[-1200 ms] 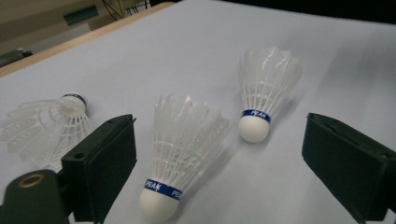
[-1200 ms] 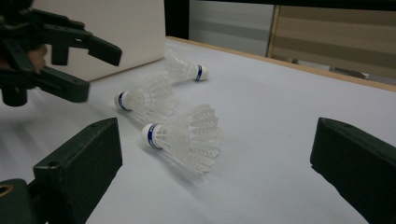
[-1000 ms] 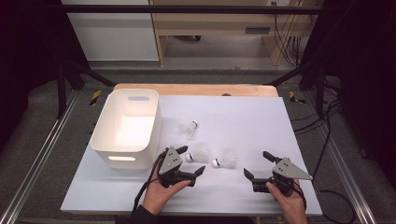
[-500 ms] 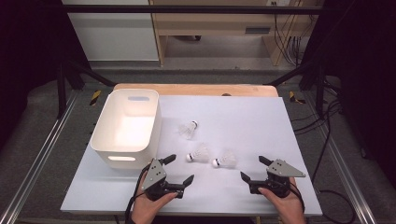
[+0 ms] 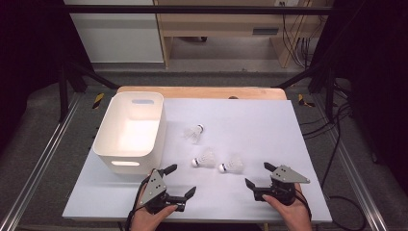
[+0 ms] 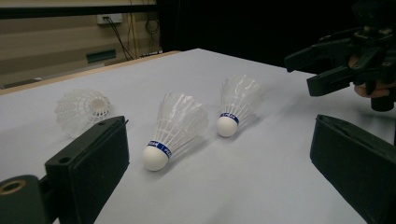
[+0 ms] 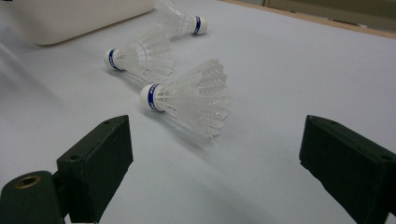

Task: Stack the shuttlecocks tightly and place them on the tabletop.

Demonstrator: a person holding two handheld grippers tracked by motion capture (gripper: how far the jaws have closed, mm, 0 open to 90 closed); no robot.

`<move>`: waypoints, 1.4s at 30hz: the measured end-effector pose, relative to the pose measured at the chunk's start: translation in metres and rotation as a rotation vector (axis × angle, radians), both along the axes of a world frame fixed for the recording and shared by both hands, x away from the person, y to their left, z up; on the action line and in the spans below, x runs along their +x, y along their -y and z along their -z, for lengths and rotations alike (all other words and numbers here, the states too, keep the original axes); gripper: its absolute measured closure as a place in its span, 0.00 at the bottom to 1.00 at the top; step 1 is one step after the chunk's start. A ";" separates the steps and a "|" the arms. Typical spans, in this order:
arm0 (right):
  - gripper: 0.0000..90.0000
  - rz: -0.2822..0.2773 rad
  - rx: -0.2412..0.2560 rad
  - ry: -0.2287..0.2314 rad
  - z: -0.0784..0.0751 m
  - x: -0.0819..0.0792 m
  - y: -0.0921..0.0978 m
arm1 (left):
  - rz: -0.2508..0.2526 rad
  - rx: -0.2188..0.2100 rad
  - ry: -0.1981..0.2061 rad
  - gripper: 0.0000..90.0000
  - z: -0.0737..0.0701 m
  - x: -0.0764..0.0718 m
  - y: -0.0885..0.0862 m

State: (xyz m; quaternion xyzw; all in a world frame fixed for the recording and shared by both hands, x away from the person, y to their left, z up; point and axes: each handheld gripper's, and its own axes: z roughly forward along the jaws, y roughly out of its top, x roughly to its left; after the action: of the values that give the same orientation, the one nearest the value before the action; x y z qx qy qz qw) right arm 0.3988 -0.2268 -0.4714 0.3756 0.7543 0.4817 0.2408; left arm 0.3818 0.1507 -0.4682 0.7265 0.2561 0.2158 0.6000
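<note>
Three white feathered shuttlecocks with blue-banded cork tips lie on the pale grey counter: one [image 5: 195, 133] nearest the white plastic bin [image 5: 131, 131], two [image 5: 205, 159] [image 5: 233, 164] side by side nearer the person. The left tool [image 5: 181, 180] and right tool [image 5: 255, 175] hover low near the front edge, both spread wide and holding nothing

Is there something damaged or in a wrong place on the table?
Nothing stands out. Three shuttlecocks lie on their sides on the table, feathers intact, beside the bin.
</note>
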 end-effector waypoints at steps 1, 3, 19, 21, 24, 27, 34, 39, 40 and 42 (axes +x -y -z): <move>0.10 0.002 -0.004 -0.003 0.000 0.000 -0.001 | 0.004 -0.002 0.004 0.04 0.000 -0.001 0.000; 0.10 0.001 -0.011 -0.005 -0.001 0.000 -0.002 | 0.005 -0.007 0.002 0.04 0.001 -0.004 0.000; 0.18 -0.059 -0.059 -0.142 -0.002 0.032 -0.025 | -0.013 -0.015 0.000 0.04 0.005 -0.004 -0.005; 0.20 -0.094 -0.049 -0.183 -0.001 0.040 -0.030 | -0.011 -0.015 -0.001 0.04 0.005 -0.004 -0.006; 0.27 -0.132 -0.040 -0.205 0.000 0.049 -0.038 | -0.013 -0.018 -0.002 0.04 0.004 -0.003 -0.006; 0.37 -0.152 -0.023 -0.225 0.002 0.053 -0.043 | -0.009 -0.019 -0.004 0.04 0.005 -0.003 -0.005; 0.57 -0.189 -0.025 -0.249 0.004 0.049 -0.047 | 0.004 -0.009 -0.006 0.04 0.006 -0.004 -0.001; 0.73 -0.189 -0.034 -0.250 0.004 0.047 -0.046 | 0.004 -0.009 -0.007 0.05 0.006 -0.004 -0.001; 0.78 -0.186 -0.027 -0.246 0.005 0.047 -0.045 | 0.003 -0.008 -0.008 0.05 0.006 -0.004 -0.002; 0.86 -0.178 -0.008 -0.255 0.006 0.045 -0.042 | 0.001 -0.009 -0.010 0.05 0.006 -0.003 -0.003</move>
State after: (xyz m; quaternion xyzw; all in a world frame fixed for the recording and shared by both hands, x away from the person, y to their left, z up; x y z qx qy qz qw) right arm 0.4442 -0.1850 -0.4775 0.3645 0.8109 0.4465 0.1009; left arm 0.3790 0.1534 -0.4742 0.7250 0.2596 0.2108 0.6021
